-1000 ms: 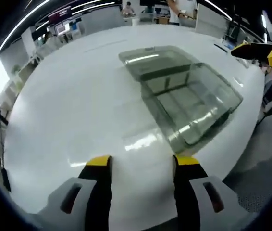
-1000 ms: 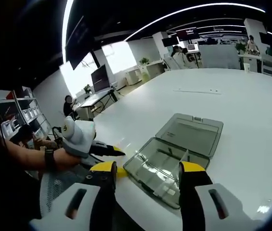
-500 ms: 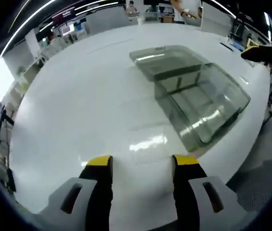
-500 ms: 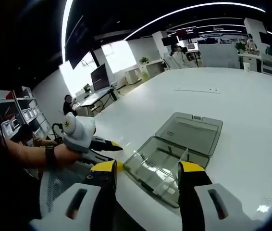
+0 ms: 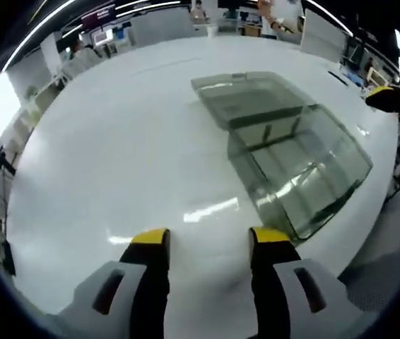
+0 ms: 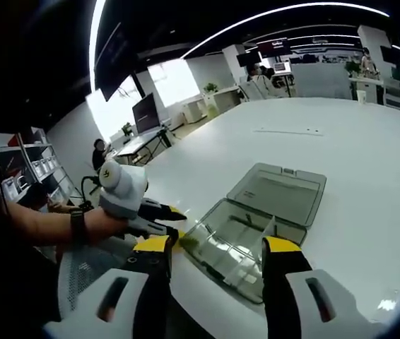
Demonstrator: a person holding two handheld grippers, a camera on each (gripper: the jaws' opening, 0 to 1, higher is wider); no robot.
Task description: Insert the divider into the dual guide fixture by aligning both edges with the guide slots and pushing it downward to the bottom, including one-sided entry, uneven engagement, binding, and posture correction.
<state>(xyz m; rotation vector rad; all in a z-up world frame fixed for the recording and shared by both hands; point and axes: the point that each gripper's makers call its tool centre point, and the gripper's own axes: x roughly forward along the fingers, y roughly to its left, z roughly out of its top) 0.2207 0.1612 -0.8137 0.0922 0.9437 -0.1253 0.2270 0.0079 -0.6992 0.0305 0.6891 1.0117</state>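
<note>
A clear plastic box [image 5: 306, 166] lies on the white table [image 5: 115, 141] with its lid [image 5: 246, 88] flat open behind it. In the right gripper view the box [image 6: 239, 244] holds a thin clear divider [image 6: 268, 229] standing upright across its inside. My left gripper [image 5: 210, 240] is open with nothing between its jaws, short of the box's near left side. My right gripper [image 6: 218, 247] is also open and empty, hovering before the box's near edge. A hand holds the left gripper [image 6: 168, 213] just left of the box. The right gripper's yellow and black tip [image 5: 398, 99] juts in at the far right.
The white table [image 6: 369, 141] is wide and bare around the box, with its curved edge close to both grippers. A thin strip [image 6: 288, 131] lies far off on it. Desks, shelves and seated people [image 6: 101, 152] are beyond the table.
The left gripper has moved in closer to the box's near corner, as the right gripper view shows. The left view has shifted a little with it. The right gripper has hardly moved.
</note>
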